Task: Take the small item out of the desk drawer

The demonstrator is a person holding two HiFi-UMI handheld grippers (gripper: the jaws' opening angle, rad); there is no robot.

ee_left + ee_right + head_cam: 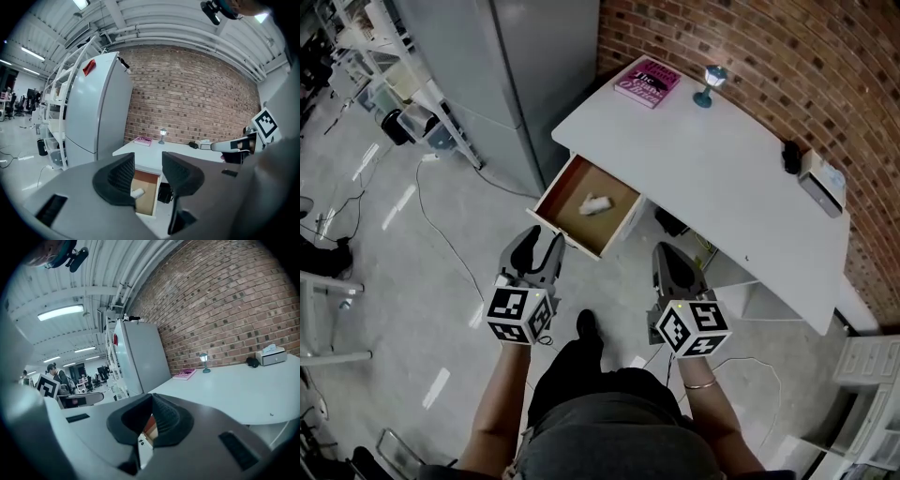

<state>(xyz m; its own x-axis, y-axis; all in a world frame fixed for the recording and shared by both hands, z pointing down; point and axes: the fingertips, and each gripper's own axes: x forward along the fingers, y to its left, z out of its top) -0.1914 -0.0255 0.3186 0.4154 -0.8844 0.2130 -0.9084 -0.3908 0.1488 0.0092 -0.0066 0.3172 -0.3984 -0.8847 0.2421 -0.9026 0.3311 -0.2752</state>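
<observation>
The wooden drawer [551, 208] of the white desk [722, 169] stands pulled out. A small white item [595, 203] lies on its brown bottom. My left gripper [542, 242] hovers just in front of the drawer's front edge, open, with nothing between its fingers. In the left gripper view, the left gripper [147, 161] frames the drawer [151, 197] and the item [137, 192] below. My right gripper [667, 253] is beside the drawer's right corner under the desk edge, shut and empty. The right gripper [151, 401] has its jaws meeting at the tip.
On the desk sit a pink book [648, 82], a small lamp [709, 86], a black object [790, 156] and a white box [821, 181]. A tall grey cabinet [516, 75] stands left of the desk. Cables [441, 234] run over the floor. My shoe [588, 325] is below the drawer.
</observation>
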